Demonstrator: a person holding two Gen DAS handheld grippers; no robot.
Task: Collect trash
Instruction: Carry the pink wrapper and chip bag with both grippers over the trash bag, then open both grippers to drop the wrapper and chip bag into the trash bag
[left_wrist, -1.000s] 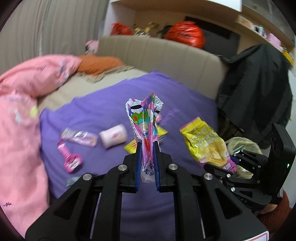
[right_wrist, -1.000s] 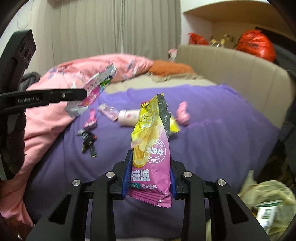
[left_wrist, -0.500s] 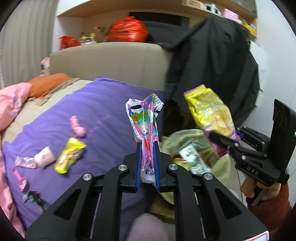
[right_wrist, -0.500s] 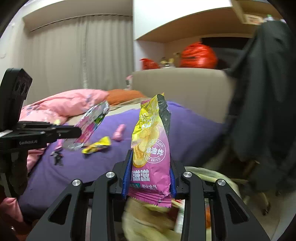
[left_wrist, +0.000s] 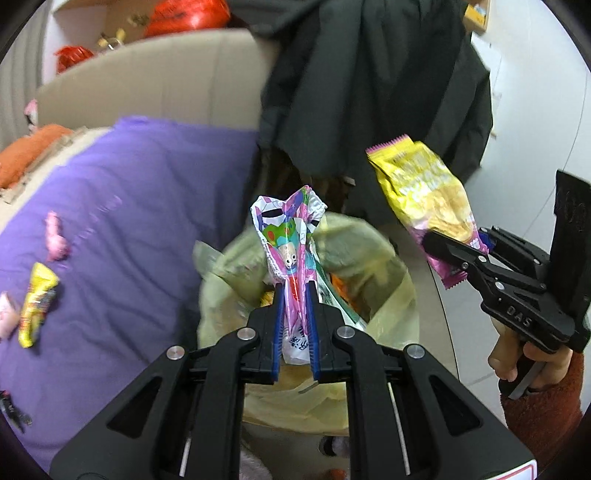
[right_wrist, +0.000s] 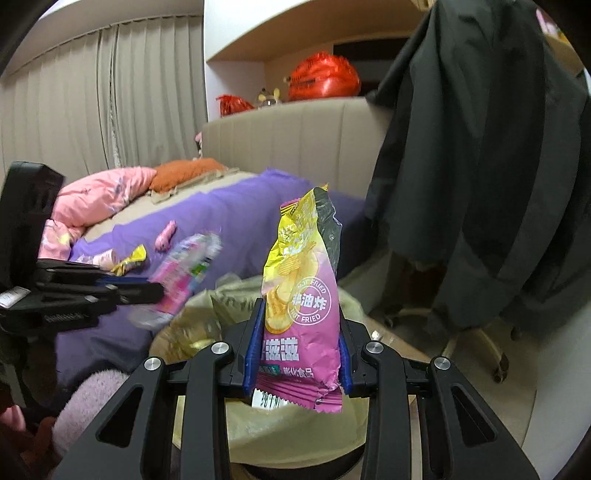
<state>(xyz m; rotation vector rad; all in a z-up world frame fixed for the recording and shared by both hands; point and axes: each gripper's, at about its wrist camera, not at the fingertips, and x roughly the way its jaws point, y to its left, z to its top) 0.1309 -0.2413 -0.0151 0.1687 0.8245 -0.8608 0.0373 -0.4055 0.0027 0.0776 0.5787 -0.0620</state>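
Observation:
My left gripper (left_wrist: 294, 295) is shut on a pink cartoon-print wrapper (left_wrist: 290, 243) and holds it above the trash bin lined with a yellowish bag (left_wrist: 391, 295). My right gripper (right_wrist: 298, 332) is shut on a yellow and pink chip bag (right_wrist: 301, 295), also over the bin's bag (right_wrist: 192, 332). The chip bag shows in the left wrist view (left_wrist: 424, 199), to the right of the bin. The pink wrapper shows blurred in the right wrist view (right_wrist: 181, 277). More trash lies on the purple bed cover (left_wrist: 129, 206): a yellow wrapper (left_wrist: 35, 310) and a pink piece (left_wrist: 57, 240).
A dark coat (left_wrist: 369, 81) hangs on a chair behind the bin. The beige headboard (right_wrist: 295, 140) stands behind the bed, with a pink quilt (right_wrist: 96, 195) and an orange pillow (right_wrist: 184, 173) at its far end. Red bags (right_wrist: 323, 75) sit on the shelf.
Both grippers have swung right from over the bed to over the trash bin, each still holding its wrapper. The bed litter has slid to the left of both views.

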